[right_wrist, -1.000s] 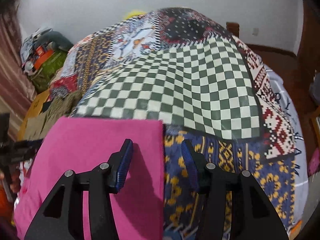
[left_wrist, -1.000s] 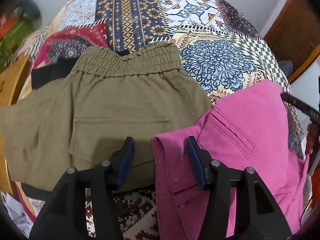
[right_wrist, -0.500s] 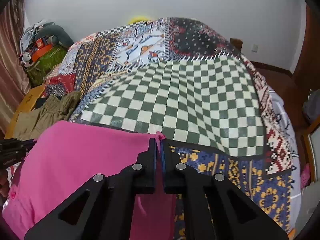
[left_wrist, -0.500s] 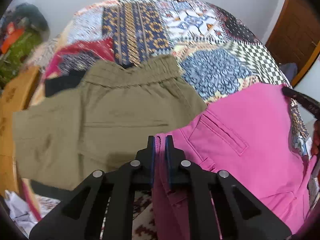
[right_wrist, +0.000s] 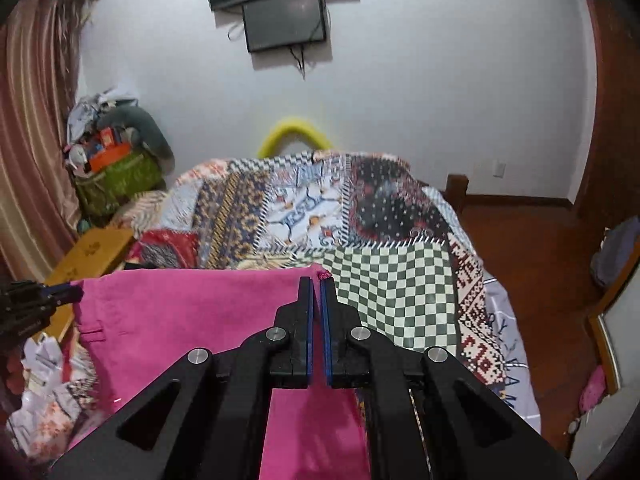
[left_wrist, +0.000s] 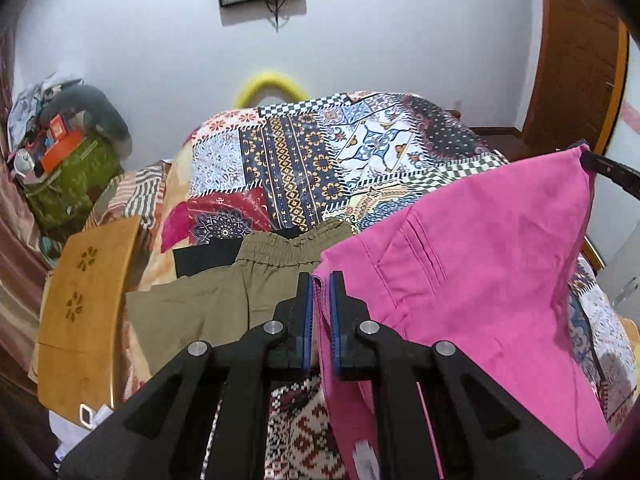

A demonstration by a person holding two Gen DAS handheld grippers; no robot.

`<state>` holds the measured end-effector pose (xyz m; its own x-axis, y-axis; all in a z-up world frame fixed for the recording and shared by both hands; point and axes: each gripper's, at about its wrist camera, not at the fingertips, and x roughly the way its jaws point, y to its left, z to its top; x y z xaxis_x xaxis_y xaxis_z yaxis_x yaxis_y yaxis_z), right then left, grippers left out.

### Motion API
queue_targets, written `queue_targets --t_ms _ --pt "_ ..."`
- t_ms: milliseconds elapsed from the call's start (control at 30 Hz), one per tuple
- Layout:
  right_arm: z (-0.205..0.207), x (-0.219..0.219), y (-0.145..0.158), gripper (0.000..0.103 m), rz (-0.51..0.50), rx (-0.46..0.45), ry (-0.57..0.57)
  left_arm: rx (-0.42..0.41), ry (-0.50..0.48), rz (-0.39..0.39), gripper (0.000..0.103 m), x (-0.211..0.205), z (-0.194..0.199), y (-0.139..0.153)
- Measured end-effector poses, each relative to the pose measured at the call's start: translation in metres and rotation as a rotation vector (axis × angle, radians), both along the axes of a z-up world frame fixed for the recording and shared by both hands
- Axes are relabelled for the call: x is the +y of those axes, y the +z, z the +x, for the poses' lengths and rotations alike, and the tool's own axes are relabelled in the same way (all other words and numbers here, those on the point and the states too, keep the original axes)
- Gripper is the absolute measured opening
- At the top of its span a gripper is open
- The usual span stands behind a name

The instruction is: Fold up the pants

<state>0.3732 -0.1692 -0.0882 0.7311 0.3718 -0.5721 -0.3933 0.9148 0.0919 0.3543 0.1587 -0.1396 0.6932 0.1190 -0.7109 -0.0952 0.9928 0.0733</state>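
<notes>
The pink pants [left_wrist: 472, 276] hang lifted above the bed, stretched between my two grippers. My left gripper [left_wrist: 320, 280] is shut on their left corner, next to a back pocket. My right gripper [right_wrist: 317, 284] is shut on the other corner of the pink pants [right_wrist: 192, 320]. The right gripper's tip shows at the far right of the left wrist view [left_wrist: 612, 172]; the left gripper shows at the left edge of the right wrist view [right_wrist: 36, 304]. The lower part of the pants hangs out of sight.
Folded olive pants [left_wrist: 224, 300] lie on the patchwork bedspread [left_wrist: 304, 160] over a black garment [left_wrist: 208, 254]. A wooden board [left_wrist: 84, 312] stands left of the bed. Bags and clutter [left_wrist: 64, 160] sit at the far left. A wall screen [right_wrist: 284, 20] hangs behind.
Both grippers closed on the corners of the pink pants, then raised them off the bed; the views now tilt up toward the wall.
</notes>
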Motion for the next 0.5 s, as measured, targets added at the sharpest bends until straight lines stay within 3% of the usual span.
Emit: queue_targets --t_ms 200,500 --pt "-0.043 -0.009 0.009 0.003 0.02 -0.004 0.013 -0.004 -0.025 -0.001 0.008 -0.012 -0.042 0.006" --pt "-0.105 -0.03 -0.006 0.003 0.046 0.053 0.011 0.028 -0.063 -0.014 0.008 -0.029 -0.102 -0.006"
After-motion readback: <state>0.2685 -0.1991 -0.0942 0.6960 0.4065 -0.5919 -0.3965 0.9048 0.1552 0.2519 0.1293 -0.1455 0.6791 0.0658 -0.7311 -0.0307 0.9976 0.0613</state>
